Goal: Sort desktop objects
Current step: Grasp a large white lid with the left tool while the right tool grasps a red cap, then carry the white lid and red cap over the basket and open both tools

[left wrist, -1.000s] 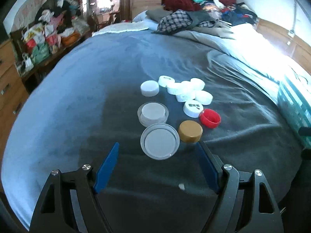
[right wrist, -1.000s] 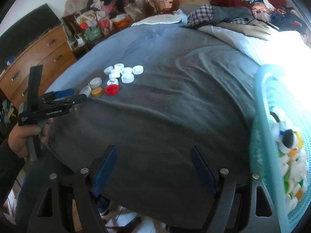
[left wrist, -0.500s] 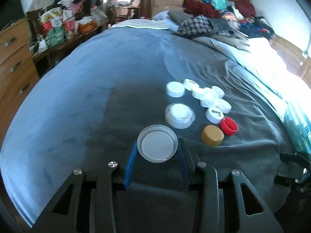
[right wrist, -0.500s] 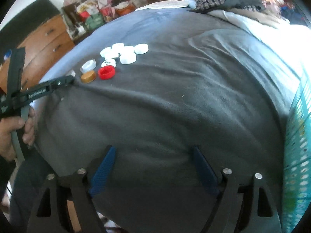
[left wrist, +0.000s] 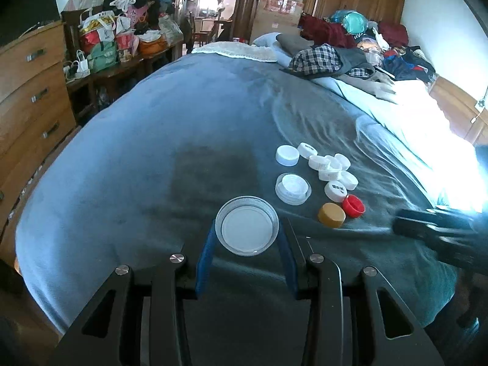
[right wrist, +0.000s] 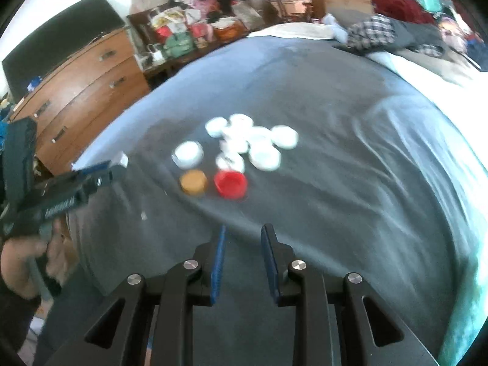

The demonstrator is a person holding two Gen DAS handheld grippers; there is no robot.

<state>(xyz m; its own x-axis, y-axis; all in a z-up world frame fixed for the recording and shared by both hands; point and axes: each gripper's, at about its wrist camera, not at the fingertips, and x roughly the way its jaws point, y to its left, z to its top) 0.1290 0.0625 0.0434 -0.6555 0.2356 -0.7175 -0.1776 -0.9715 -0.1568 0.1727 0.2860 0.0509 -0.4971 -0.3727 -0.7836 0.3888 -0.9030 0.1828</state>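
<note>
Pinching a clear lid [left wrist: 247, 229] between blue pads [left wrist: 205, 254], left gripper [left wrist: 246, 238], just above the bed's [left wrist: 122, 167] near edge, nearer than the cap cluster [left wrist: 323, 167]. Closing with nothing between, right gripper [right wrist: 243, 241], jaws narrowed, gap remaining, before red cap [right wrist: 230, 184] and gold cap [right wrist: 193, 181].

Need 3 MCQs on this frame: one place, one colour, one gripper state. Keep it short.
1. The gold cap lies:
A) beside the red cap
B) inside the clear lid
C) on the dresser

2. Colour of the gripper pads:
A) red
B) blue
C) white

3. The left gripper is:
A) wide open
B) shut on nothing
C) shut on the clear lid

Key: 1 A, the two sit side by side on the blanket; 2 B, both views show blue; 3 C, pads press the lid's rim.
</note>
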